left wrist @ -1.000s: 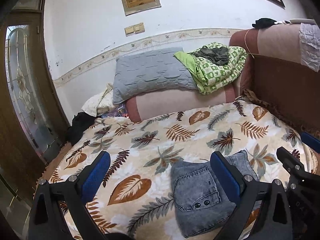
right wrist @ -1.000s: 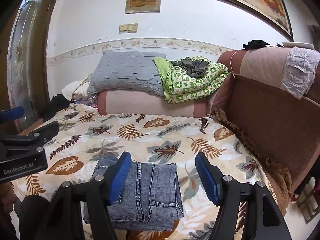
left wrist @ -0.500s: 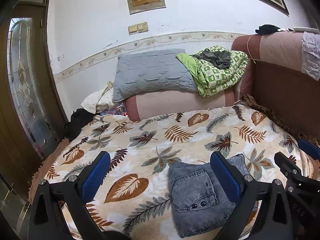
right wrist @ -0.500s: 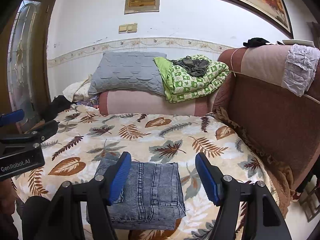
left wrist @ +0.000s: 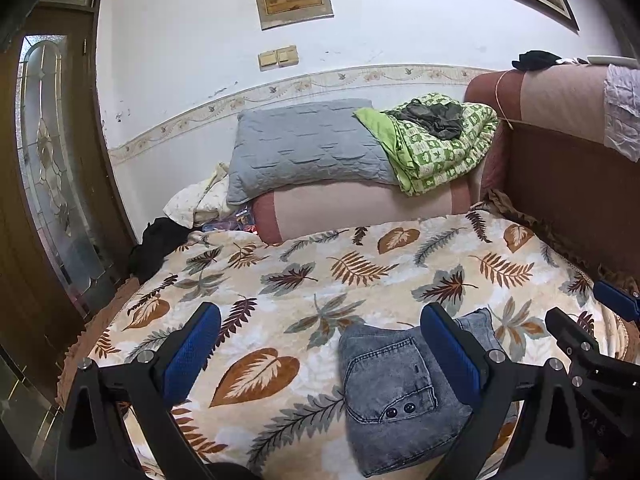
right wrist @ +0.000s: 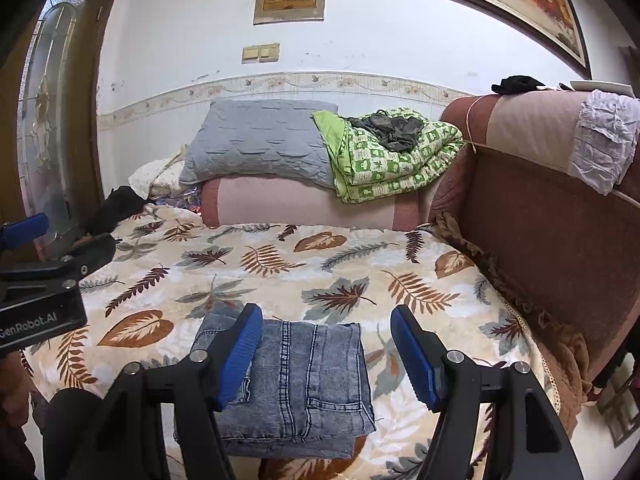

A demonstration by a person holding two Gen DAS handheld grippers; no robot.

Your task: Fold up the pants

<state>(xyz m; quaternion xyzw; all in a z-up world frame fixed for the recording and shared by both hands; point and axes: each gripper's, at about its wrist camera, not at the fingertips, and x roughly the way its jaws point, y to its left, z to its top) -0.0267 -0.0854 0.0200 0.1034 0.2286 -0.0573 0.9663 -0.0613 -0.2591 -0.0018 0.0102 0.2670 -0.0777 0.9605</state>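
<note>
A pair of grey-blue denim pants [left wrist: 394, 392] [right wrist: 304, 384] lies folded into a compact rectangle on the leaf-patterned blanket [left wrist: 320, 272] [right wrist: 280, 264] near its front edge. My left gripper [left wrist: 320, 348] hovers open above the blanket, its right finger over the pants' left part, holding nothing. My right gripper [right wrist: 326, 354] is open too, its blue pads straddling the folded pants from above without touching them. Each gripper shows at the edge of the other's view.
A grey pillow [left wrist: 308, 144] and a green checked quilt [left wrist: 436, 140] rest on the pink sofa arm at the back. The brown sofa back [right wrist: 552, 216] runs along the right. A glass-panelled door [left wrist: 48, 160] stands left.
Both views have crept slightly; the pants and blanket lie as before. Both grippers stay open and hardly move.
</note>
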